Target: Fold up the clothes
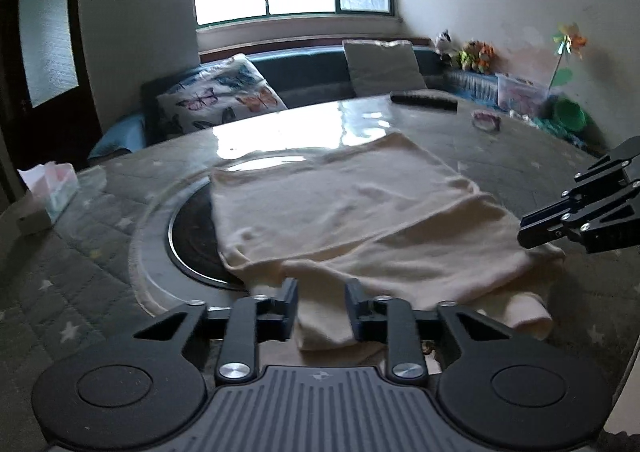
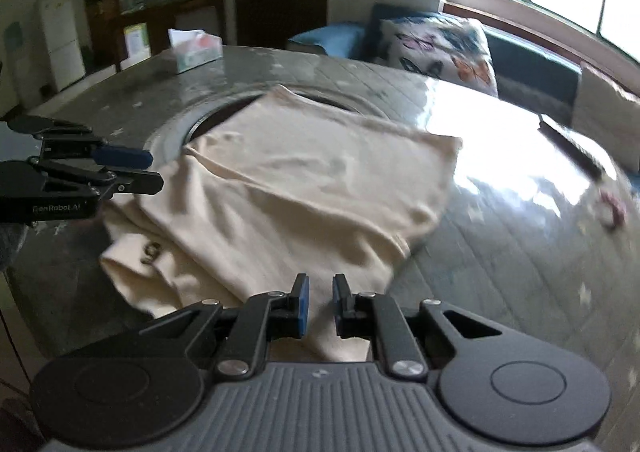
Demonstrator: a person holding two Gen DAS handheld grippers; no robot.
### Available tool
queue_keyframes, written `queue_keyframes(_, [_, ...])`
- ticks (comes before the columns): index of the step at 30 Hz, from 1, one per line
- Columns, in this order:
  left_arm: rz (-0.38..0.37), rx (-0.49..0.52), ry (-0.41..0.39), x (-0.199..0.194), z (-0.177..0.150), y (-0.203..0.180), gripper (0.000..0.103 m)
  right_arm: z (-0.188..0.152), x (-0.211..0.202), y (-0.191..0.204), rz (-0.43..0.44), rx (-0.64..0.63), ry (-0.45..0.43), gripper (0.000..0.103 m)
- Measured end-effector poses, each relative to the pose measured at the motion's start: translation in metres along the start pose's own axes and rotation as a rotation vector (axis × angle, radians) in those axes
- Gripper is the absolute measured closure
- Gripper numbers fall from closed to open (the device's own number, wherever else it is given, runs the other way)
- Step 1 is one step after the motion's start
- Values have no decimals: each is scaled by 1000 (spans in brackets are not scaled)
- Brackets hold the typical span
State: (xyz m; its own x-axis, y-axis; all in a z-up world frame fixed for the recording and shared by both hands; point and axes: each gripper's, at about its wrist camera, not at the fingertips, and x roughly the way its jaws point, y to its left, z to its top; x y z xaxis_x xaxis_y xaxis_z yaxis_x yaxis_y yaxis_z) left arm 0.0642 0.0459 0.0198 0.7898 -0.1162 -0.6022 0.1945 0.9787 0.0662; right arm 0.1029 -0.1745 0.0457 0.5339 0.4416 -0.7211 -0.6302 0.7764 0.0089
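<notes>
A cream garment (image 1: 352, 220) lies partly folded on the round table, over a dark round inset (image 1: 192, 244). It also shows in the right wrist view (image 2: 304, 188), with a sleeve end and a small print near the left edge. My left gripper (image 1: 321, 306) is open, its fingers above the garment's near edge with cloth showing between them. My right gripper (image 2: 321, 302) is open over the garment's near corner. Each gripper shows in the other's view, the right one (image 1: 536, 226) and the left one (image 2: 148, 170), hovering at the garment's edges.
A tissue box (image 1: 52, 192) stands at the table's left. A dark remote (image 1: 424, 102) and a small pink object (image 1: 486, 121) lie at the far side. A sofa with a butterfly cushion (image 1: 218, 96) sits behind the table under the window.
</notes>
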Motion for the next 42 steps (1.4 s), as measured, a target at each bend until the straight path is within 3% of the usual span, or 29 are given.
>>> queue_keyframes(6, [25,13,61,7,-7,7,86,-9,-4,-18,3,34,-2,92])
queue_keyframes(12, [37,-16,45,6,7,10,83,11,9,-33,2,78,-64,92])
queue_keyframes(20, [20,-52,29,20,20,2,83,12,38,-45,-17,131,-51,92])
queue_keyframes(26, [75,-19,58,37,20,-3,82,13,33,-40,-26,100,-63,90])
queue_keyframes(33, [165,-33,72,20,9,22,81,14,28,-33,-33,62,-76,90])
queue_keyframes(42, [201,-104,50,-5,1,49,77,27,52,27,97,-75,-51,90])
